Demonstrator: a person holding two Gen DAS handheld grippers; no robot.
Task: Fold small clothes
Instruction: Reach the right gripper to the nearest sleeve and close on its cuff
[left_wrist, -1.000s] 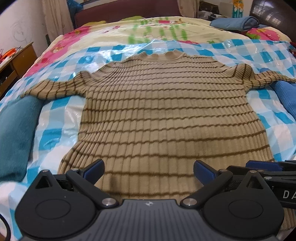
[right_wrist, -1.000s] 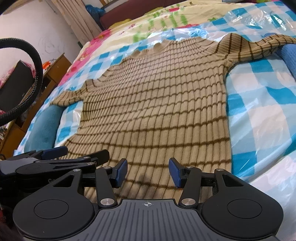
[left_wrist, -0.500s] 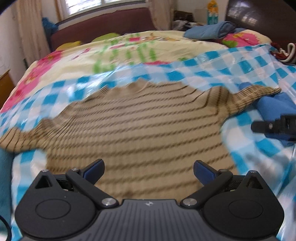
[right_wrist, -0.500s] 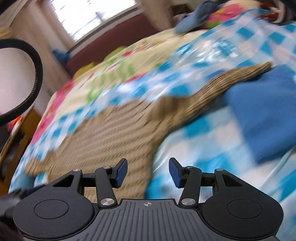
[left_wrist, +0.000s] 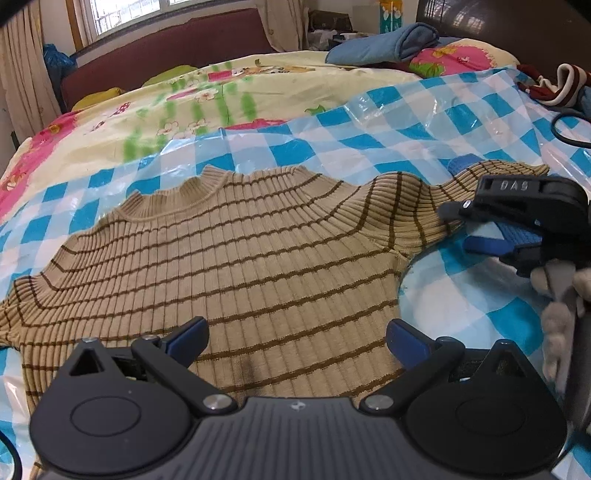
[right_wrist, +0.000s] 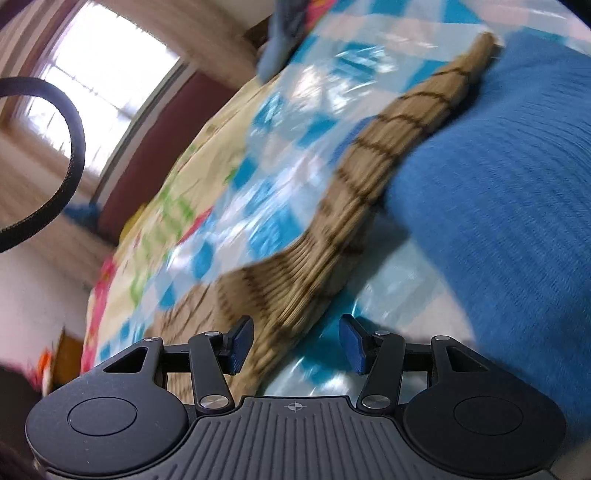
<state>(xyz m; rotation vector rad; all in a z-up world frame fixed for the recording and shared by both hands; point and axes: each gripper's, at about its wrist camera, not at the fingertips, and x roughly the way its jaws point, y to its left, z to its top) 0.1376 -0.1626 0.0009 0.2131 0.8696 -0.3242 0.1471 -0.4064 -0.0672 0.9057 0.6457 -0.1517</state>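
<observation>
**Right sleeve grab could snag the blue cloth**

The sweater (left_wrist: 236, 266) lies flat on the checked sheet (left_wrist: 332, 144), neck toward the far side. Its right sleeve (right_wrist: 369, 173) rests against a blue cloth (right_wrist: 498, 192), so a low pinch there may catch both, or only skim the knit and slip.

The right gripper (right_wrist: 295, 345) is partly open at the sleeve's near end, holding nothing. The left gripper (left_wrist: 297, 338) is wide open over the sweater's lower body, also empty; contact is unclear.
</observation>
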